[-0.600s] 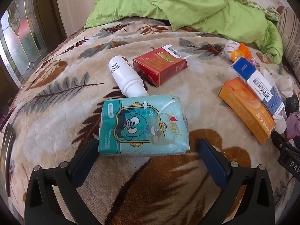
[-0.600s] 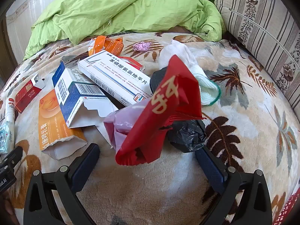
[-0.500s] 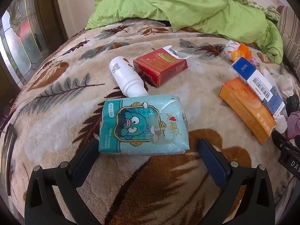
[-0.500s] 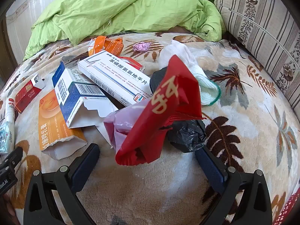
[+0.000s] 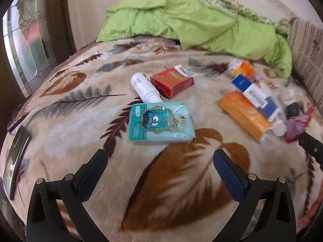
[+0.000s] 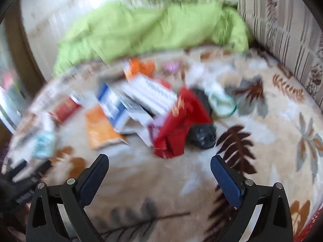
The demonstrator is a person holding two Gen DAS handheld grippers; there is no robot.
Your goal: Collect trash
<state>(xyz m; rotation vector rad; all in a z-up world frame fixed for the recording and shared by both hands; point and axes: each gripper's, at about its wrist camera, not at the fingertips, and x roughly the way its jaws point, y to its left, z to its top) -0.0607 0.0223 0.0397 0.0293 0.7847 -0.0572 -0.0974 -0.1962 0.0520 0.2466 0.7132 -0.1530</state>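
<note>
Both grippers stand over a leaf-patterned blanket [image 5: 66,121] strewn with trash, and neither holds anything. The left gripper [image 5: 160,167] has its jaws spread wide, angled down at the bed; nothing lies between the fingers, and the teal tissue pack [image 5: 160,124] sits just beyond the tips, centred on the gap, which suits a straight approach to a wide, soft item. Beyond the pack lie a white bottle [image 5: 144,89] and a red box [image 5: 172,82], close together. To the right, an orange box [image 5: 244,116] and a blue-and-white box [image 5: 255,95] lie side by side, touching. The right gripper [image 6: 159,168] is likewise fully spread and empty; its view is heavily blurred, so fine detail cannot be read. Ahead of it sits the main heap: a red wrapper [image 6: 177,121] standing up over a black bag [image 6: 201,136], with cartons [image 6: 131,100] stacked to the left. The wrapper is the nearest piece and is probably the first target. A green quilt [image 5: 191,22] is bunched at the far end, clear of the trash. No bin or collecting bag is visible in either view.
</note>
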